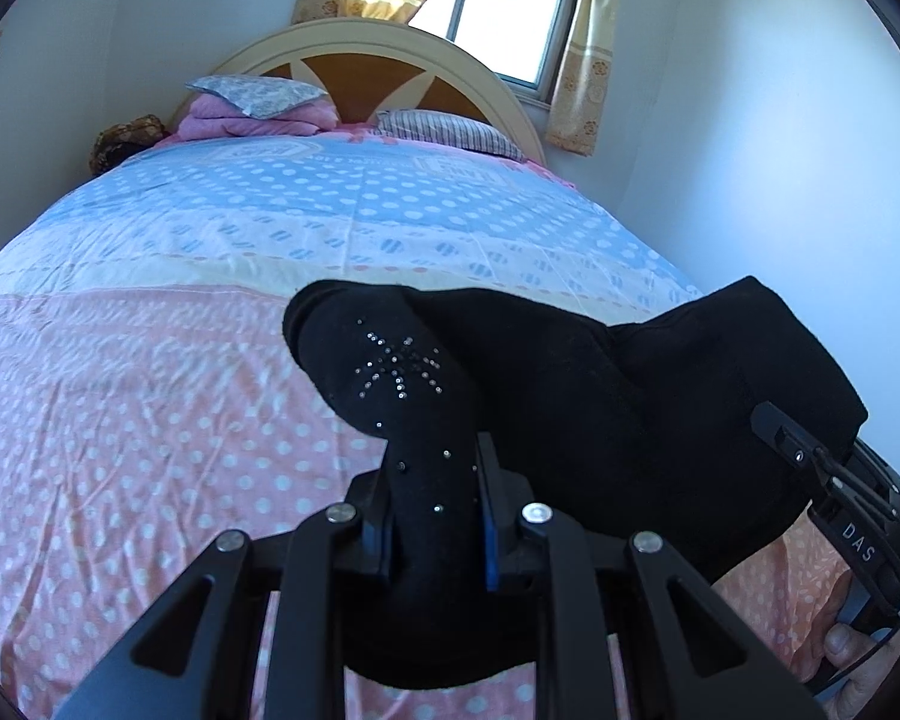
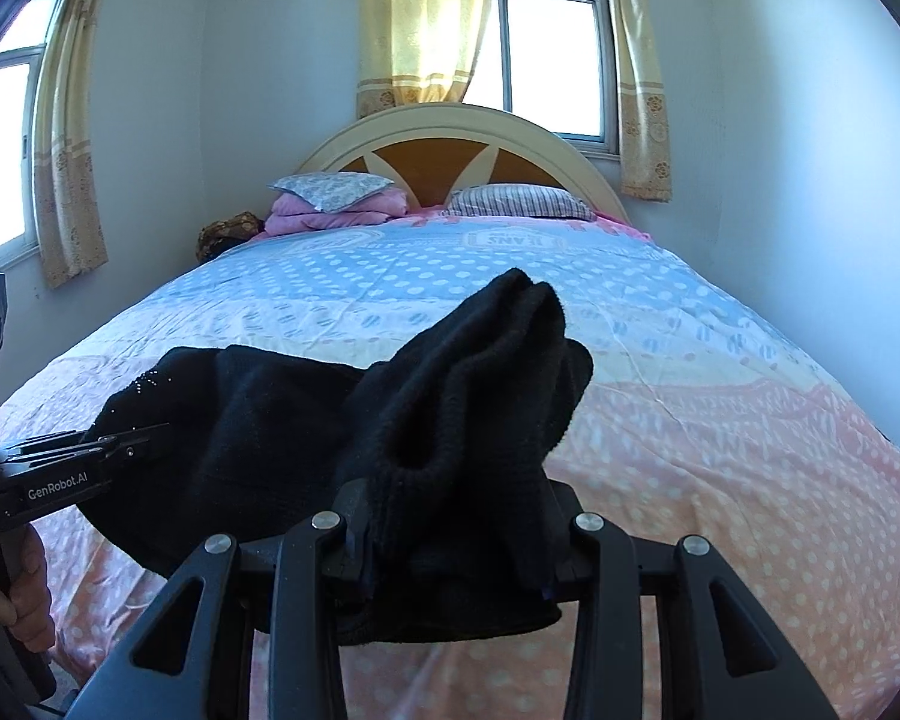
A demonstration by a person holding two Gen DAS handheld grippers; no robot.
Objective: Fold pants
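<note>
Now, from the left wrist camera: "DAS" reads in white on the right gripper [image 1: 810, 450] at the right edge, and mirrored lettering on the bedspread [image 1: 150, 312] near the headboard is too warped to read. The left gripper [image 1: 435, 492] has its blue-padded fingers [image 1: 491, 546] clamped on a bunched fold of the black pants [image 1: 570, 372], a soft knit with a starburst of small shiny studs. The fabric is held up off the bed and sags between the two tools. The polka-dot cover, pink near, blue far, spreads wide ahead and to the left.

Over to the right wrist camera: "GenRobot.AI" shows on the left gripper [image 2: 120, 450], and "JEANS" sits upside down on the bedspread [image 2: 720, 408]. The right gripper [image 2: 450, 540] is closed on a thick ribbed bunch of the pants [image 2: 282, 420], which peaks above its fingers and drapes left to the other tool. A striped pillow [image 2: 516, 199] lies by the arched headboard [image 2: 450, 126].
</note>
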